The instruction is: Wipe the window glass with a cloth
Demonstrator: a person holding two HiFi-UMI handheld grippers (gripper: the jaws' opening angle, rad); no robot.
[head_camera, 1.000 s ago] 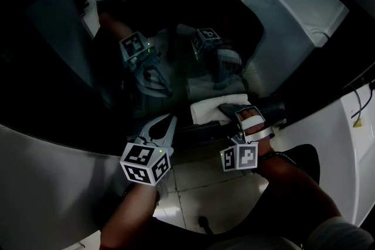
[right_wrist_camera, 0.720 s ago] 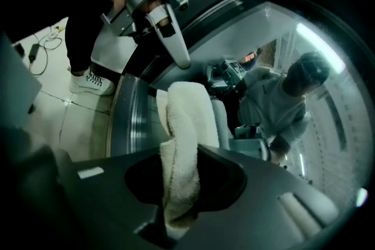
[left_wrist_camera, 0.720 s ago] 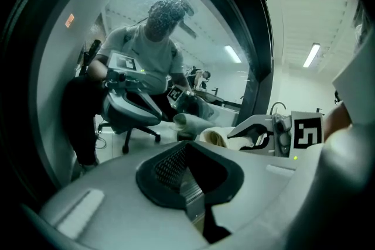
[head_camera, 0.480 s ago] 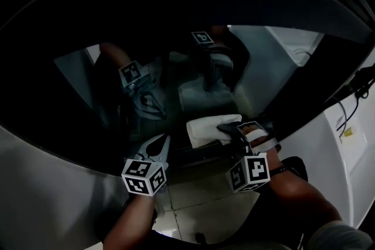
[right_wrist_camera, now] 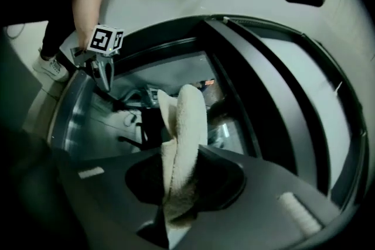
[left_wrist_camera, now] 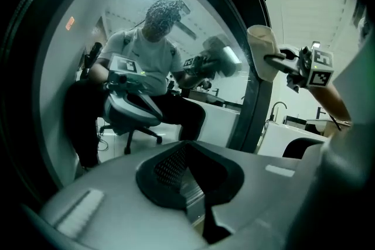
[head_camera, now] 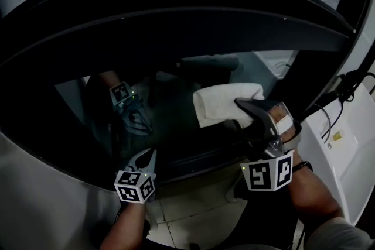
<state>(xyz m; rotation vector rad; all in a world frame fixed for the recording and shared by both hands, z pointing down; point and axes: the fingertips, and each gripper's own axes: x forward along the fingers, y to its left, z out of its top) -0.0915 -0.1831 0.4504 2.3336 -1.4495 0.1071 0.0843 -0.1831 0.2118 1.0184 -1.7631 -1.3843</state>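
1. The right gripper (head_camera: pixel 245 107) is clamped tight on a white cloth (head_camera: pixel 221 103). In the right gripper view the folded cloth (right_wrist_camera: pixel 183 143) stands up out from between the closed jaws.
2. The cloth is held up at the window glass (head_camera: pixel 170 82), toward its right side, with its blurry reflection just above. I honestly can't tell if it's actually touching.
3. The left gripper (head_camera: pixel 149 153) sits low on the left by the window's bottom rim, well apart from the cloth. Its jaws are together with nothing between them.
4. The glass is dark and curved inside a thick black frame (head_camera: pixel 176 14). From the left gripper view, the glass (left_wrist_camera: pixel 88 38) mirrors a person sitting on a chair.
5. There's pale tiled floor (head_camera: pixel 193 216) below.
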